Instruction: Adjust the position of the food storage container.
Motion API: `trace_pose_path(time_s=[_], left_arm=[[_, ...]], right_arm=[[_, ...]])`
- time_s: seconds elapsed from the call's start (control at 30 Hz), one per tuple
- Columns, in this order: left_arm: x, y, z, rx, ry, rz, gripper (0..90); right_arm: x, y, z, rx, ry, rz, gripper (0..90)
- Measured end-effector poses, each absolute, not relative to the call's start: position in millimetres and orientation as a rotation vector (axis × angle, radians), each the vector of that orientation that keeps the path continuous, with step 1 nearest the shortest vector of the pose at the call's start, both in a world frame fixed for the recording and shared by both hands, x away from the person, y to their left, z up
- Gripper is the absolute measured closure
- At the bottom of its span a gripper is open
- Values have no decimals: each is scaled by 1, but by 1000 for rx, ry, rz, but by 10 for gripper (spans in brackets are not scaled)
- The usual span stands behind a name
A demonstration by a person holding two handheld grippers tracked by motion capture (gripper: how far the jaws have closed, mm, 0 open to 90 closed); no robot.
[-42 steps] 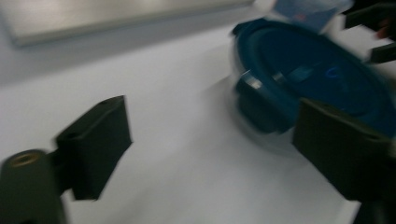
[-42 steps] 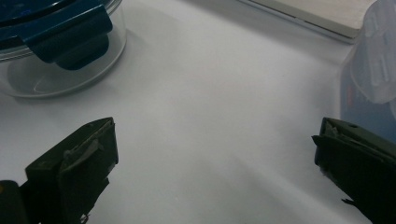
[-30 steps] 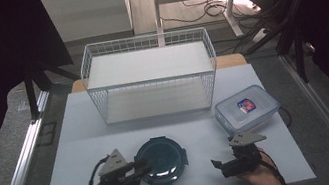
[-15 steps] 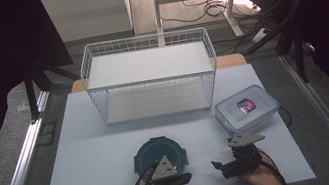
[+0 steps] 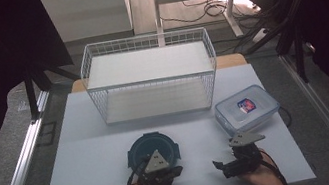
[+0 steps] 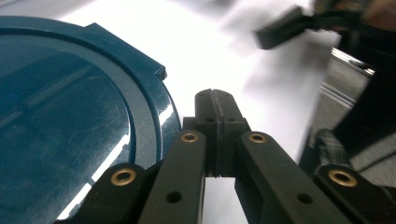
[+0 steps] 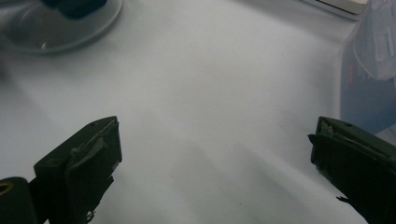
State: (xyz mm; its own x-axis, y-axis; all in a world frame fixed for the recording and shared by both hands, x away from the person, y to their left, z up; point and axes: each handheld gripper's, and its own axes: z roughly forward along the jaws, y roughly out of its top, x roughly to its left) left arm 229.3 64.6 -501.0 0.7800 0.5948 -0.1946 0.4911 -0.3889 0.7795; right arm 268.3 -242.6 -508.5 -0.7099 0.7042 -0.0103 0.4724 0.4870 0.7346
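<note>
White worktop [image 5: 90,176] carries a white wire basket [image 5: 150,82], a clear lidded plastic box [image 5: 247,109] and the round dark-blue plastic lid [image 5: 152,148] near its front edge. My left hand-held gripper [image 6: 215,105] sits pinched together, empty, touching the lid's near rim. Risk: closed jaws can only shove the lid, skidding it away. Right hand-held gripper [image 7: 212,154] gapes wide over bare worktop.

No legible text. The clear lidded box [image 5: 247,109], beyond the right gripper [image 5: 225,166], carries a red-and-blue label too small to read.
</note>
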Motion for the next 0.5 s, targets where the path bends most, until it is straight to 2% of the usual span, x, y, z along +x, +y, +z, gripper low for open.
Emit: trace_pose_path(time_s=[0.13,0.23,0.5], left_arm=[[244,85,-502,2028,912,217,900],[254,92,-505,2007,955,199,900],[271,71,-487,2027,942,234,899]], right_arm=[[268,-242,-509,991,2434,1052,20],[269,-241,-510,988,2443,1047,23],[270,-238,-512,985,2455,1035,27]])
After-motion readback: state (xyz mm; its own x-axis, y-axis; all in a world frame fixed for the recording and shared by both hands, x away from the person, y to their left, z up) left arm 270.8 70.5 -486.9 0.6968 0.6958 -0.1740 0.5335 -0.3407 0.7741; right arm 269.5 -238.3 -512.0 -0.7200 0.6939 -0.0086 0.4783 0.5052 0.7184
